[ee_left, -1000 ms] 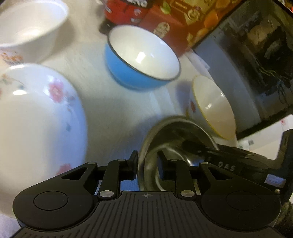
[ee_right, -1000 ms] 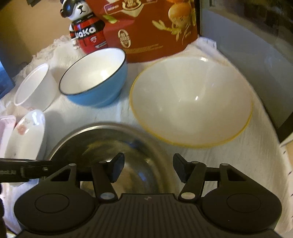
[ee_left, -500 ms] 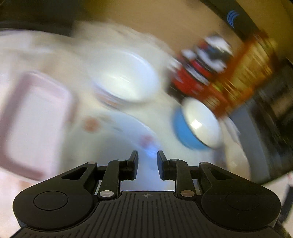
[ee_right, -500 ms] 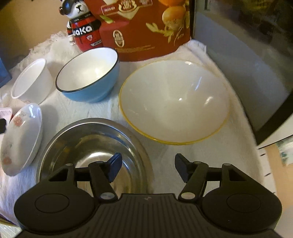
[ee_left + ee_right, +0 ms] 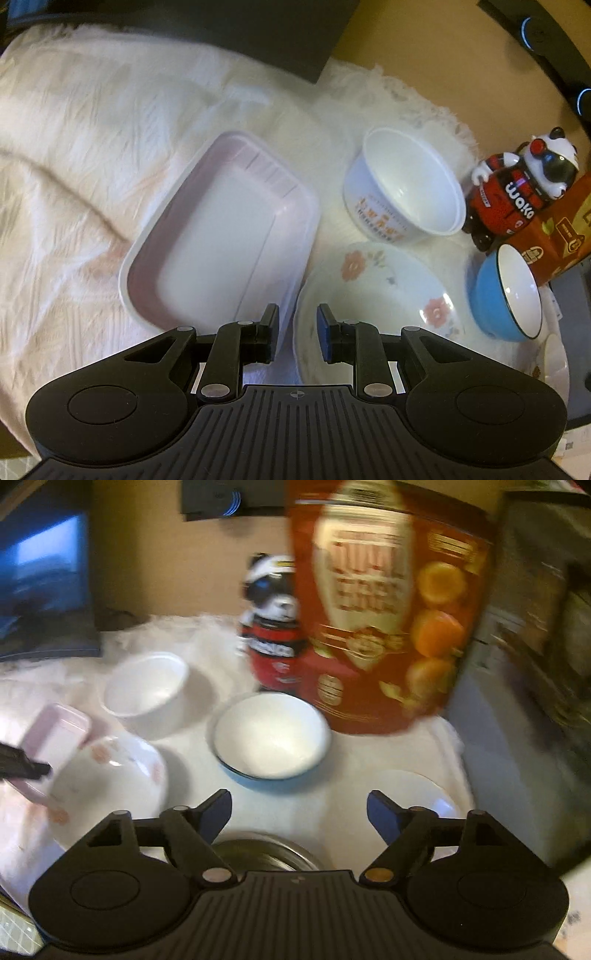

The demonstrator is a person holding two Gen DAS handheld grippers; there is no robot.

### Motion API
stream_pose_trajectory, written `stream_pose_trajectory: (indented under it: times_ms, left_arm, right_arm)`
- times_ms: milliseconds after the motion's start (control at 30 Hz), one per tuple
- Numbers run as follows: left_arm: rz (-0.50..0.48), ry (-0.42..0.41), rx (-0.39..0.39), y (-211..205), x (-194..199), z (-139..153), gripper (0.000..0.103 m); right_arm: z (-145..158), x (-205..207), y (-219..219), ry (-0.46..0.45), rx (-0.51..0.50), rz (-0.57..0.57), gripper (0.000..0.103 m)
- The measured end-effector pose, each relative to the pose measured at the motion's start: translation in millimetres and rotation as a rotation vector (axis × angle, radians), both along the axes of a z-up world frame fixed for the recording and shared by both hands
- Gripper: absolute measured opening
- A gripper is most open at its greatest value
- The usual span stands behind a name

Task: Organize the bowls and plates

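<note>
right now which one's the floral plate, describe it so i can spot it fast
Start at the red snack bag at the back of the white cloth. Come forward past the blue bowl to the shallow floral plate beside the pink tray. Only it carries pink flowers.

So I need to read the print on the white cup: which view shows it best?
The left wrist view: the white cup is sharp, its printed side facing the camera. The right wrist view shows it blurred, no print visible.

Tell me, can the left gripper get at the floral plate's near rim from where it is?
Probably yes. The left gripper hangs just over the floral plate, its near rim showing in the narrow gap between the fingers. The pink tray sits close beside it, so the left finger may brush that.
</note>
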State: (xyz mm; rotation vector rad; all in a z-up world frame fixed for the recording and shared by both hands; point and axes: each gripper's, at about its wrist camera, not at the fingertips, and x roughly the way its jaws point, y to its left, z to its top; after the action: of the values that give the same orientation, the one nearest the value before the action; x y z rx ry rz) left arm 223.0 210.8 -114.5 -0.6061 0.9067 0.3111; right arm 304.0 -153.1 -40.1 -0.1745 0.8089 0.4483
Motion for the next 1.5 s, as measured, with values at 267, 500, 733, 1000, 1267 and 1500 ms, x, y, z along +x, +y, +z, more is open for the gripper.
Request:
stream_pose_trajectory:
  times_ms: [267,500,733,1000,1267,1500]
  left_arm:
    - [0.009,0.018,-0.069,0,-8,-13,0.025]
    - [0.022,0.023,-0.104,-1,2,-23,0.025]
    - [0.013,0.030,-0.095,-7,7,-26,0.027]
    - [0.017,0.039,-0.131,-6,0,-21,0.027]
    - [-0.032,0.081,-0.153,-13,-11,-17,0.031]
    - [-0.003,0.004,0.031,-15,-12,16,0.028]
  right_arm:
    - [-40,33,90,0.233,0.065,0.170,0.087]
    - [-85,68,137,0.333,-0.022,0.142,0.080]
    - [-110,78,162,0.431,-0.039,0.184,0.055]
    - [-107,64,166,0.455,-0.015,0.233,0.056]
    - [-98,52,151,0.440,-0.011,0.280,0.056]
    - [-59,45,130,0.225,0.035,0.233,0.056]
